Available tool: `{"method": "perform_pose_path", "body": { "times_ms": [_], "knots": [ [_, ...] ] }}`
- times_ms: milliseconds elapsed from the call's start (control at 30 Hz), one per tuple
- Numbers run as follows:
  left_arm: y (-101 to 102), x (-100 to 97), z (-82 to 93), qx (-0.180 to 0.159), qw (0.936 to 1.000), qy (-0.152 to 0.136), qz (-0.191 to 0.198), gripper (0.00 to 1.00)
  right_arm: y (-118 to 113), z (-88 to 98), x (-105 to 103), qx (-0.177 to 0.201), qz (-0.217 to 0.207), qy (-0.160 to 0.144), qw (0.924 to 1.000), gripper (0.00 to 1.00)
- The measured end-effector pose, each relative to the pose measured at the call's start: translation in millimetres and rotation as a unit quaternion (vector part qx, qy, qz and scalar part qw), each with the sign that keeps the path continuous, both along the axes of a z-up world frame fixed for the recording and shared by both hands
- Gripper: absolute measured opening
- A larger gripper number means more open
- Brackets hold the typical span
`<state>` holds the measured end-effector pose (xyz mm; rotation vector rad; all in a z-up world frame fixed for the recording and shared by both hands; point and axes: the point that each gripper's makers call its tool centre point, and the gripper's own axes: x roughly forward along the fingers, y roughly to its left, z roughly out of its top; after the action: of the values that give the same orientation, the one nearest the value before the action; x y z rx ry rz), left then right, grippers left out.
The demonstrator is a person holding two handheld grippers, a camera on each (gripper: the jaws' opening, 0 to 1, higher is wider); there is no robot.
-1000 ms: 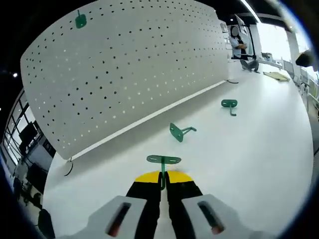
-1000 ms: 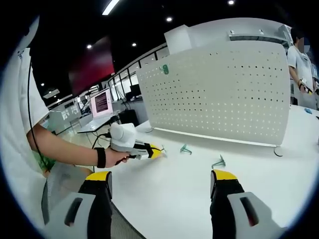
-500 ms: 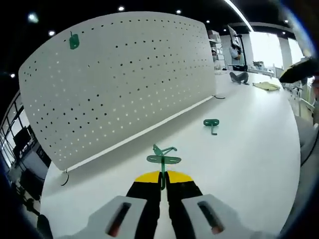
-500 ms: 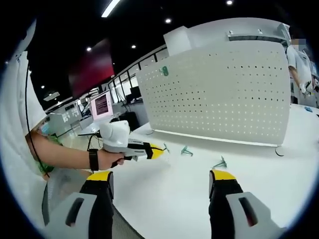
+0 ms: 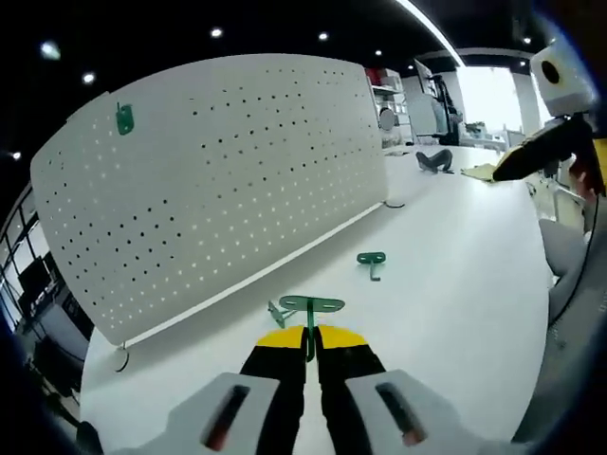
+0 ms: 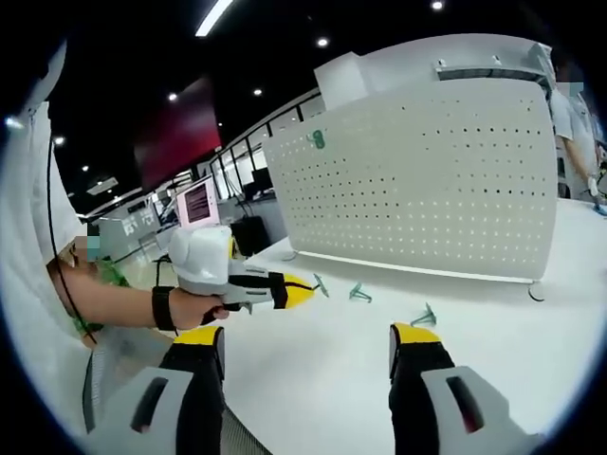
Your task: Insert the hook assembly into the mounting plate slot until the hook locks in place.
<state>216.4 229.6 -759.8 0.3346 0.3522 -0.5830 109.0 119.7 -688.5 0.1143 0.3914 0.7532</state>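
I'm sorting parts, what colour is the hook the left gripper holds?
Green; the hook shows best in the left gripper view.

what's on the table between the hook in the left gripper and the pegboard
In the left gripper view, one loose green hook lies on the table just behind the held hook; past it, bare white tabletop runs to the pegboard.

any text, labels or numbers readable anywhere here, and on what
None can be read.
Monitor behind the table: its lit screen shows content, too small and blurred to read.
Pegboard, green hooks and both grippers: no print visible.
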Motion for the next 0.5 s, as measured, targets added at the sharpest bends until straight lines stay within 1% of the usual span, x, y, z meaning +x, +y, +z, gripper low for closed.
{"method": "perform_pose_path", "body": {
  "times_ms": [167,233,300,367,500],
  "knots": [
    [-8,-6.6,13.0,-0.003,0.9997,-0.015,-0.017,0.03,4,-0.3,-1,0.004,0.006,0.006,1.0,0.68],
    [-10,-9.9,16.4,-0.012,0.9997,-0.012,-0.02,0.03,6,1.4,-1,0.005,0.008,0.003,0.9999,0.67],
    [-12,-13.4,19.6,-0.006,0.9995,-0.019,-0.025,0.03,7,2.7,-1,0.005,0.01,0.002,0.9999,0.67],
    [-14,-17.0,23.1,-0.012,0.9994,-0.017,-0.027,0.03,8,4.2,-1,0.005,0.012,-0.001,0.9999,0.66],
    [-18,-23.1,30.3,-0.004,0.999,-0.029,-0.034,0.03,8,6.4,1,0.005,0.008,-0.007,0.9999,0.64]
  ]
}}
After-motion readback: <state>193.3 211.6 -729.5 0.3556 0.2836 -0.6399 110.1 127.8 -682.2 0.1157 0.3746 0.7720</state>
